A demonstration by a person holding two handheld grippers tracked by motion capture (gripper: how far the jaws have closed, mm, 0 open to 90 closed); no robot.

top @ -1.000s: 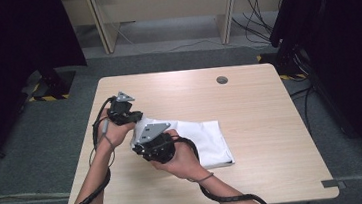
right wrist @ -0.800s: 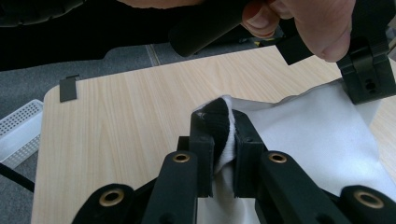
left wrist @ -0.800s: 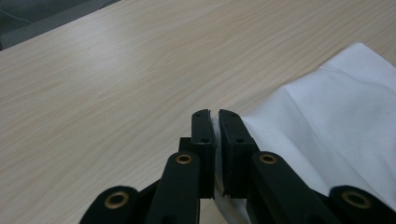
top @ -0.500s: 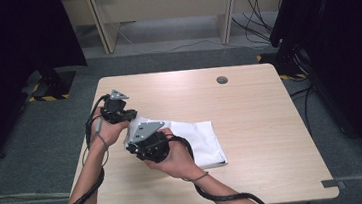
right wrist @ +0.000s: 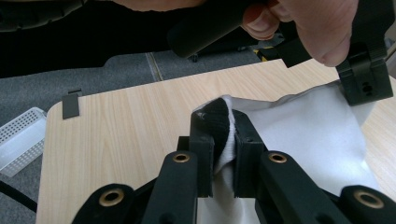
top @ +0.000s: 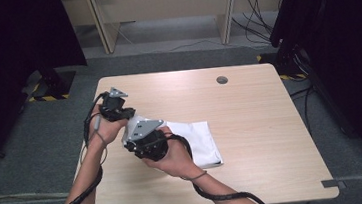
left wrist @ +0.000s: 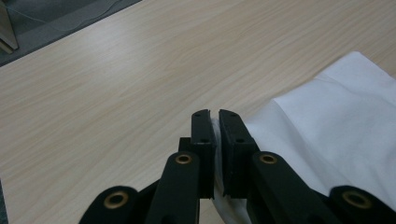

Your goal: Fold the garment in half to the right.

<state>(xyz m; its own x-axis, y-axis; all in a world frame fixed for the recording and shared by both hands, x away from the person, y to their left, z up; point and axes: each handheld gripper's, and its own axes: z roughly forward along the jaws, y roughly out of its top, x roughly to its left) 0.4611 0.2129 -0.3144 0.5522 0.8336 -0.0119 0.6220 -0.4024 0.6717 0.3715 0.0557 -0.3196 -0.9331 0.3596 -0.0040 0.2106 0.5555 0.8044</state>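
White cloth [top: 195,141], edge clamped by both hand-held grippers [left wrist: 215,122] [right wrist: 219,122], lies near the table's [top: 250,115] left edge.

cloth [top: 197,138] on table [top: 263,144], left of centre

Black jaws with brass-coloured pivots on the left gripper [left wrist: 214,140]; grey three-cornered plates, ribbed black cables, seemingly bare forearms.

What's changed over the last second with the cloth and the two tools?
The right tool has shifted left toward the table edge, dragging the white cloth that way. The left tool has barely moved. Both stay clamped on the cloth's left edge, and the rest of it lies flat.
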